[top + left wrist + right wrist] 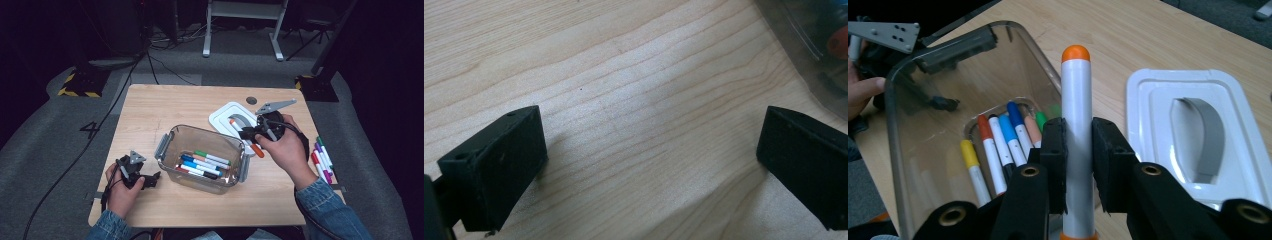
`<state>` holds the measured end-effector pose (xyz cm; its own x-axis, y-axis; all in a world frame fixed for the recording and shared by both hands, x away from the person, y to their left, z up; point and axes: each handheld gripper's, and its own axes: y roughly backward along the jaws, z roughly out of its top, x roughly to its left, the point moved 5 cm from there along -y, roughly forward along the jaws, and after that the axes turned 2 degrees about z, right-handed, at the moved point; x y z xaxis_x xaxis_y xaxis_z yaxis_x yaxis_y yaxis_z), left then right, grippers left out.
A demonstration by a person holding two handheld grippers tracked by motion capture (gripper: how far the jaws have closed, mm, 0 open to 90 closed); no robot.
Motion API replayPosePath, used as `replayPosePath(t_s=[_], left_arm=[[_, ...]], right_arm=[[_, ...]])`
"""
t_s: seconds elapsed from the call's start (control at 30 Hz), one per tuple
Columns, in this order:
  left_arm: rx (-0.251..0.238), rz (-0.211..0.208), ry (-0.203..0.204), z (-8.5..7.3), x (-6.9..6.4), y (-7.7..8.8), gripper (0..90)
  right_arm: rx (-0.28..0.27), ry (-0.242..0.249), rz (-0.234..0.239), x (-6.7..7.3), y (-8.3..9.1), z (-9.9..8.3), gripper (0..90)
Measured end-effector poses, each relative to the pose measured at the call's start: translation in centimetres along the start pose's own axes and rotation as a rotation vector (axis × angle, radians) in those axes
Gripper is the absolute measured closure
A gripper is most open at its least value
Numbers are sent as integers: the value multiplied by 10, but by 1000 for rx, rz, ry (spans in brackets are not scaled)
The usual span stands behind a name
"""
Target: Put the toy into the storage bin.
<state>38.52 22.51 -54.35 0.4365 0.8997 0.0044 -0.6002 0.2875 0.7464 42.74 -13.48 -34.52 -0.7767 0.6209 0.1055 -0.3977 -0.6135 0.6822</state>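
My right gripper (1078, 145) is shut on a white marker with orange ends (1077, 120), held above the table beside the clear plastic box (172, 137). In the high view that gripper (250, 135) hovers over the white lid (220, 116), and the orange marker (257, 149) pokes out below the hand. Several coloured markers (202, 164) lie on the box's floor. My left gripper (150, 181) rests on the table at the front left of the box, jaws open over bare wood (649, 125) with nothing between them.
A white lid with a grey handle (1198, 135) lies behind the box to the right. More markers (322, 160) lie at the table's right edge. A dark round plug (251, 100) sits near the far edge. The box's grey side latches (162, 146) stick out.
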Motion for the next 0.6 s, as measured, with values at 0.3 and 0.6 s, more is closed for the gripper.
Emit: replayPosePath(t_s=[0.3,0.6], left_arm=[[0,0,0,0,0,0,1],[0,1,-1,0,0,0,1]], right_arm=[[31,62,68,29,-24,12,773],[65,116,147,56,-52,20,772]])
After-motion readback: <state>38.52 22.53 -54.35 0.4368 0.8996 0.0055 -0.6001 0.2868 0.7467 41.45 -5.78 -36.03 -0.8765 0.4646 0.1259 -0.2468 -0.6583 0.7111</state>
